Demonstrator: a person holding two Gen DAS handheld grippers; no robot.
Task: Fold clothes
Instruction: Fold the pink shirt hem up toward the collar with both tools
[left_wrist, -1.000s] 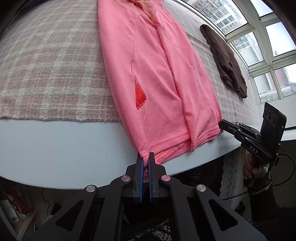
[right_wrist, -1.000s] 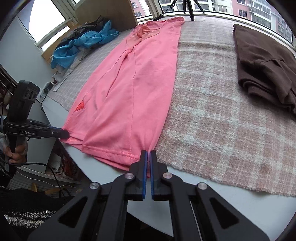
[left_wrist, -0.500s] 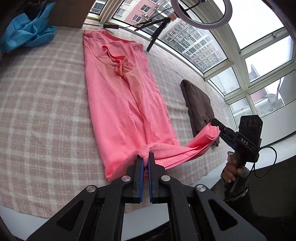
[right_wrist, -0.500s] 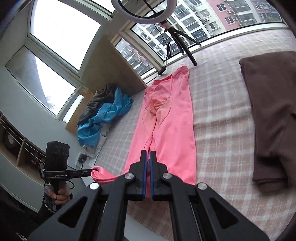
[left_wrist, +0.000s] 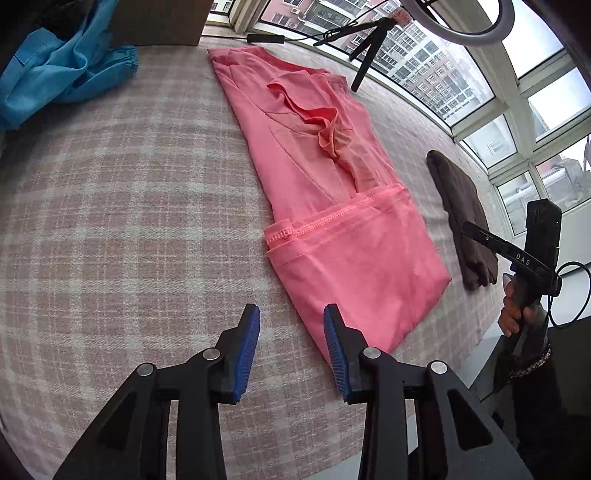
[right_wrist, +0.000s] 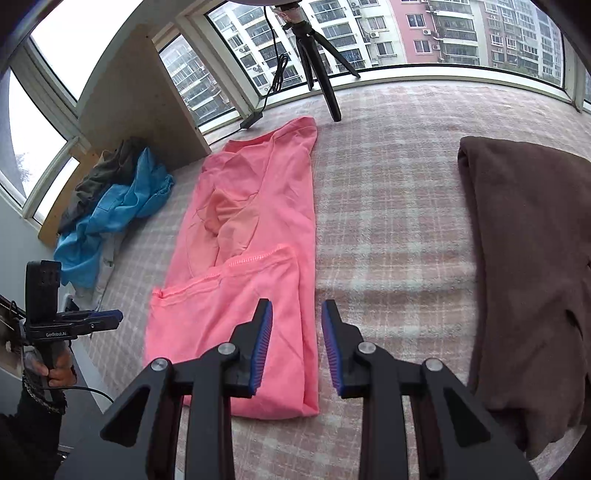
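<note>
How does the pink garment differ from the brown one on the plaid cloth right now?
The pink garment lies in the middle of the plaid cloth, its hem end doubled back over itself with the stitched edge on top; the brown garment sits off to the side as a compact folded stack. The pink one spreads long and thin; the brown one looks thicker. Both lie on the cloth, with no gripper touching either.

Garments and tools on the plaid-covered surface, counted by kind.
One pink garment, one folded brown garment, one blue garment in a heap with at least one darker piece whose count cannot be told; two handheld grippers, left gripper and right gripper; one tripod; one plaid cloth.
</note>
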